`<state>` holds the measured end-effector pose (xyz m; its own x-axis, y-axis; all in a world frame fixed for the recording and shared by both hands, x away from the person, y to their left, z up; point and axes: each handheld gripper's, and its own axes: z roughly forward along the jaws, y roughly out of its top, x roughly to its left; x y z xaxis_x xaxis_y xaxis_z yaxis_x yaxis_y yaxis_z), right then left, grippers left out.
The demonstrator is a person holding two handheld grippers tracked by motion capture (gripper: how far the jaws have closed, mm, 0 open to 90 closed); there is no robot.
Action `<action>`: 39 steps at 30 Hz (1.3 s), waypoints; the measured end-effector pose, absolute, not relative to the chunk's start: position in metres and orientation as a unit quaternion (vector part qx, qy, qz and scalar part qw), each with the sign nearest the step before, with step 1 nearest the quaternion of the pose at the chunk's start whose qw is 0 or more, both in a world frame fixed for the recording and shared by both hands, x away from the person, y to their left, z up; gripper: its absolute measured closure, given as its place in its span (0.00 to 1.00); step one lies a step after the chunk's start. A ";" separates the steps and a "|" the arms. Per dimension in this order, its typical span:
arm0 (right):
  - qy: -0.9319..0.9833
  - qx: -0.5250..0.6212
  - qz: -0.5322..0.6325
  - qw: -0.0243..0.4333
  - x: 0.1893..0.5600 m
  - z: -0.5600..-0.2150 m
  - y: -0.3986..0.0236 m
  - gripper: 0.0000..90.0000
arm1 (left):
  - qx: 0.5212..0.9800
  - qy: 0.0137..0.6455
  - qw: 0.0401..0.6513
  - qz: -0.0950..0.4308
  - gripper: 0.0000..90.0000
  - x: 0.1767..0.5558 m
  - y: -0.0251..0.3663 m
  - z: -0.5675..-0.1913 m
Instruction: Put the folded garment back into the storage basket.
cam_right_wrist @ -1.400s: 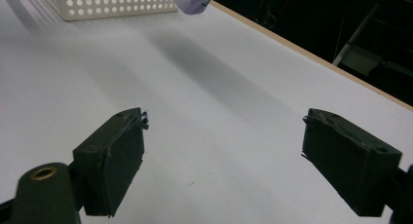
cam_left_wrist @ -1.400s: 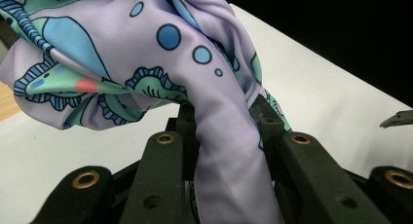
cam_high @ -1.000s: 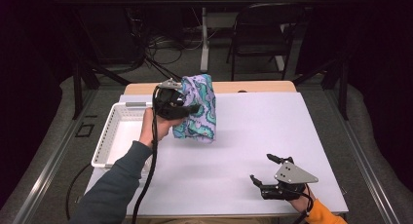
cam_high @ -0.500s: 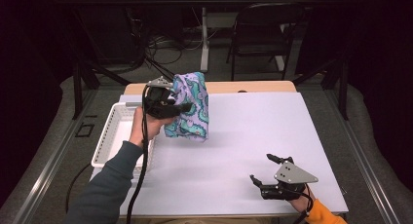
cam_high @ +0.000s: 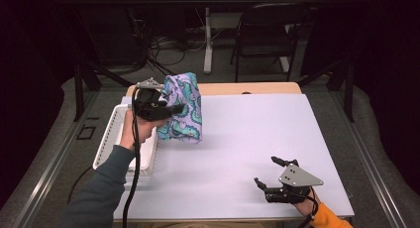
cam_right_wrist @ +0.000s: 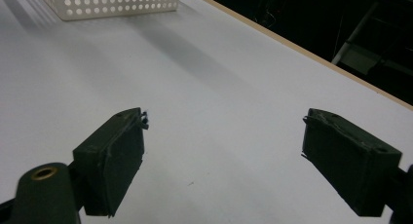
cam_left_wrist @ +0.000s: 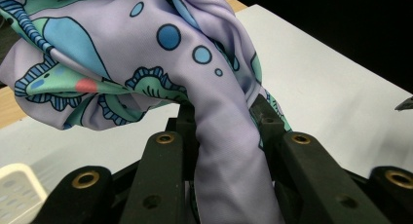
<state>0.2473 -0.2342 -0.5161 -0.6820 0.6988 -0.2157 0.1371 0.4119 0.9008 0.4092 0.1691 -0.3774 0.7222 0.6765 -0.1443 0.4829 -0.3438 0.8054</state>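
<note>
A lavender cloth (cam_high: 187, 108) printed with teal and blue shapes hangs bunched in the air over the table's left part, beside the white basket (cam_high: 112, 139). My left gripper (cam_high: 174, 109) is shut on it and points to the right. In the left gripper view a thick fold of the cloth (cam_left_wrist: 146, 63) runs down between the jaws of the left gripper (cam_left_wrist: 221, 118). My right gripper (cam_high: 265, 170) rests near the table's front right corner, open, with bare table between its jaws (cam_right_wrist: 224, 132).
The white perforated basket (cam_right_wrist: 122, 2) stands along the left edge of the pale table (cam_high: 267, 124), under the person's left forearm. A wooden strip borders the table's far edge. A black chair (cam_high: 262, 34) and cables lie on the floor behind.
The left gripper has carried the cloth leftward, towards the basket. The right gripper has stayed where it was.
</note>
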 end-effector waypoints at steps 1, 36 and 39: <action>0.786 0.266 0.472 0.297 0.247 -0.516 -0.234 0.16 | 0.814 0.354 0.447 0.109 0.80 0.409 0.171 -0.376; 0.788 0.264 0.469 0.298 0.247 -0.517 -0.233 0.16 | 0.811 0.387 0.417 0.135 0.80 0.399 0.249 -0.367; 0.788 0.264 0.470 0.298 0.247 -0.517 -0.233 0.16 | 0.812 0.389 0.413 0.140 0.80 0.398 0.255 -0.367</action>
<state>0.2472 -0.2331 -0.5168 -0.6833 0.6959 -0.2210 0.1368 0.4193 0.8975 0.3981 0.2548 -0.3674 0.6581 0.7471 -0.0932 0.5156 -0.3570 0.7789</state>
